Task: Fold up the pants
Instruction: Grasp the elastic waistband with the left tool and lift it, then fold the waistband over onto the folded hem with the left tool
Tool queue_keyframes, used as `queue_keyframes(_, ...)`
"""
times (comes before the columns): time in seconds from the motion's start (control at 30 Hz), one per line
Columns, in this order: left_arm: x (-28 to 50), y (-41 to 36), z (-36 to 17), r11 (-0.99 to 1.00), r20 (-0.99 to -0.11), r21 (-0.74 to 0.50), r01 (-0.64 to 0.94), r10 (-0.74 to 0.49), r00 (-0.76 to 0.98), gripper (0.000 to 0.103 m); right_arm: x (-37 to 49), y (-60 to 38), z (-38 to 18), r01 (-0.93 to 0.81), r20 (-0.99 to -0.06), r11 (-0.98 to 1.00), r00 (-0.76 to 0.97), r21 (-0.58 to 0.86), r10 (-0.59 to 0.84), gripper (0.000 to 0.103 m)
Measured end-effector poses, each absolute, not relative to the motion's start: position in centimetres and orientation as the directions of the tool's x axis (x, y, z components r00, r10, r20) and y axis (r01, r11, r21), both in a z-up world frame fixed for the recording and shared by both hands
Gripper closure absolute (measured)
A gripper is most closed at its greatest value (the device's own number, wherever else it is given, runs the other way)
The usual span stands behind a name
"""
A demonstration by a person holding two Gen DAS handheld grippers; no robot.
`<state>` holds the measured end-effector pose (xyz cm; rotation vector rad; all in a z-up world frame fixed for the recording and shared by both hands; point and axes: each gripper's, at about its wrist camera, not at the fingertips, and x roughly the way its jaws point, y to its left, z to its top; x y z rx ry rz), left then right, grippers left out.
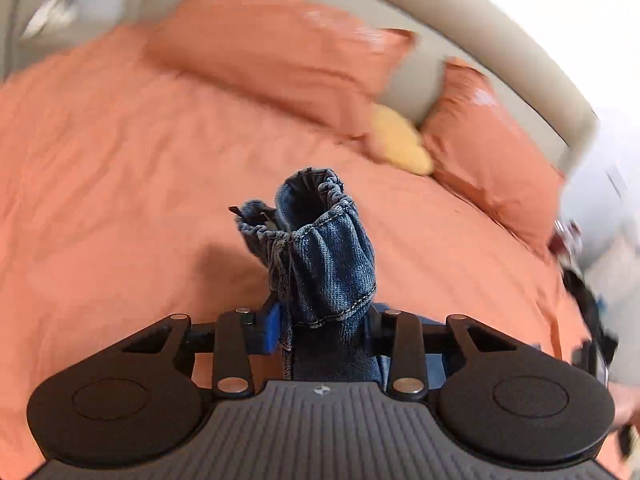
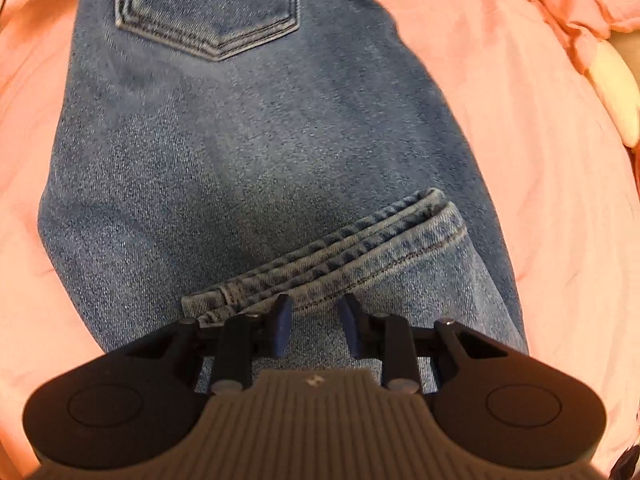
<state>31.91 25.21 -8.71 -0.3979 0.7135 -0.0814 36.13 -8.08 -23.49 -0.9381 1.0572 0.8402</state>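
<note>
The pants are blue denim jeans. In the left wrist view my left gripper (image 1: 320, 320) is shut on a bunched hem of a jeans leg (image 1: 320, 252), held up above the bed; the fingers are mostly hidden by the cloth. In the right wrist view the jeans (image 2: 248, 152) lie flat on the bed with a back pocket (image 2: 208, 4) at the top. A folded-over leg hem (image 2: 344, 248) lies just in front of my right gripper (image 2: 314, 320), whose blue fingers (image 2: 282, 328) stand apart over the denim, holding nothing.
The bed has an orange cover (image 1: 100, 160) and two orange pillows (image 1: 272, 48) against a beige headboard (image 1: 500, 40). A yellow soft object (image 1: 400, 140) lies between the pillows. A person's hand and dark gear show at the right edge (image 1: 600, 320).
</note>
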Motion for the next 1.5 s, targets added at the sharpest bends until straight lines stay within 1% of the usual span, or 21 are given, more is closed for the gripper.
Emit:
queue_keyframes(0.03, 31.8, 23.8, -7.6, 0.938, -0.614, -0.346, -0.028, -0.203, 0.762, 0.063, 35.9, -8.7, -23.2, -0.892, -0.947, 0.395, 0.292, -0.220, 0.133, 0.077)
queue_keyframes(0.1, 31.5, 20.7, -5.4, 0.961, -0.597, -0.274, 0.037, -0.200, 0.777, 0.064, 35.3, -10.4, -22.4, -0.870, -0.933, 0.452, 0.308, -0.197, 0.184, 0.071)
queue_keyframes(0.23, 30.6, 14.0, -2.2, 0.980, -0.573, -0.145, 0.135, -0.194, 0.796, 0.065, 34.3, -15.0, -20.7, -0.809, -0.913, 0.577, 0.313, -0.112, 0.262, 0.071)
queue_keyframes(0.37, 30.0, 6.5, -0.4, 0.974, -0.565, -0.011, 0.226, -0.192, 0.802, 0.066, 33.5, -20.3, -19.5, -0.722, -0.897, 0.691, 0.329, -0.037, 0.295, 0.071)
queue_keyframes(0.5, 29.9, -1.5, -0.8, 0.941, -0.571, 0.099, 0.324, -0.213, 0.793, 0.068, 32.0, -24.2, -19.2, -0.655, -0.888, 0.755, 0.352, -0.007, 0.297, 0.071)
queue_keyframes(0.63, 30.4, -8.5, -3.0, 0.905, -0.591, 0.150, 0.399, -0.241, 0.770, 0.070, 30.8, -27.7, -19.7, -0.613, -0.880, 0.789, 0.365, 0.019, 0.304, 0.071)
queue_keyframes(0.7, 30.7, -11.8, -4.9, 0.885, -0.617, 0.167, 0.434, -0.250, 0.746, 0.070, 30.3, -29.3, -20.3, -0.588, -0.882, 0.808, 0.368, 0.025, 0.295, 0.071)
queue_keyframes(0.87, 30.6, -17.3, -10.4, 0.824, -0.718, 0.191, 0.534, -0.254, 0.648, 0.070, 29.6, -32.7, -21.3, -0.522, -0.890, 0.850, 0.350, 0.074, 0.292, 0.071)
queue_keyframes(0.97, 30.4, -18.6, -13.3, 0.777, -0.772, 0.211, 0.593, -0.239, 0.589, 0.068, 29.4, -33.6, -22.4, -0.486, -0.909, 0.871, 0.329, 0.070, 0.256, 0.071)
queue_keyframes(1.03, 30.7, -18.8, -14.5, 0.759, -0.809, 0.192, 0.623, -0.237, 0.538, 0.066, 28.9, -34.4, -22.4, -0.481, -0.915, 0.874, 0.318, 0.072, 0.250, 0.071)
queue_keyframes(1.07, 30.8, -18.8, -14.8, 0.751, -0.823, 0.180, 0.635, -0.239, 0.516, 0.062, 28.8, -34.4, -22.5, -0.482, -0.917, 0.873, 0.313, 0.071, 0.248, 0.071)
queue_keyframes(1.1, 31.0, -18.8, -15.0, 0.741, -0.836, 0.165, 0.651, -0.246, 0.491, 0.055, 28.6, -34.4, -22.6, -0.487, -0.918, 0.871, 0.312, 0.067, 0.245, 0.071)
queue_keyframes(1.13, 31.2, -18.6, -15.2, 0.735, -0.849, 0.137, 0.664, -0.258, 0.461, 0.053, 28.4, -34.5, -22.5, -0.491, -0.919, 0.869, 0.313, 0.060, 0.240, 0.070)
queue_keyframes(1.17, 31.5, -18.5, -15.2, 0.735, -0.860, 0.110, 0.669, -0.267, 0.435, 0.048, 28.2, -34.6, -22.3, -0.494, -0.920, 0.868, 0.312, 0.055, 0.236, 0.070)
queue_keyframes(1.23, 31.6, -17.9, -14.9, 0.737, -0.860, 0.064, 0.672, -0.301, 0.411, 0.046, 28.0, -34.5, -21.7, -0.498, -0.919, 0.866, 0.316, 0.051, 0.236, 0.070)
queue_keyframes(1.27, 31.5, -17.4, -14.7, 0.734, -0.857, 0.055, 0.677, -0.314, 0.410, 0.039, 27.8, -34.4, -21.4, -0.498, -0.918, 0.866, 0.318, 0.053, 0.239, 0.069)
queue_keyframes(1.3, 31.7, -16.9, -14.4, 0.727, -0.852, 0.030, 0.685, -0.340, 0.399, 0.025, 27.7, -34.3, -20.8, -0.496, -0.915, 0.866, 0.322, 0.055, 0.242, 0.069)
queue_keyframes(1.37, 31.9, -15.2, -13.8, 0.721, -0.847, -0.109, 0.685, -0.428, 0.315, 0.023, 27.4, -34.0, -19.5, -0.501, -0.908, 0.863, 0.331, 0.062, 0.258, 0.069)
queue_keyframes(1.4, 31.7, -14.8, -13.4, 0.720, -0.846, -0.143, 0.679, -0.445, 0.294, 0.023, 27.5, -33.8, -18.9, -0.505, -0.904, 0.861, 0.337, 0.061, 0.263, 0.068)
queue_keyframes(1.43, 31.4, -14.1, -13.1, 0.724, -0.845, -0.133, 0.677, -0.440, 0.304, 0.023, 27.3, -33.5, -18.2, -0.507, -0.902, 0.860, 0.344, 0.057, 0.263, 0.068)
queue_keyframes(1.5, 31.0, -12.8, -12.7, 0.728, -0.847, -0.061, 0.683, -0.400, 0.350, 0.023, 27.3, -33.0, -17.0, -0.504, -0.895, 0.861, 0.351, 0.068, 0.277, 0.068)
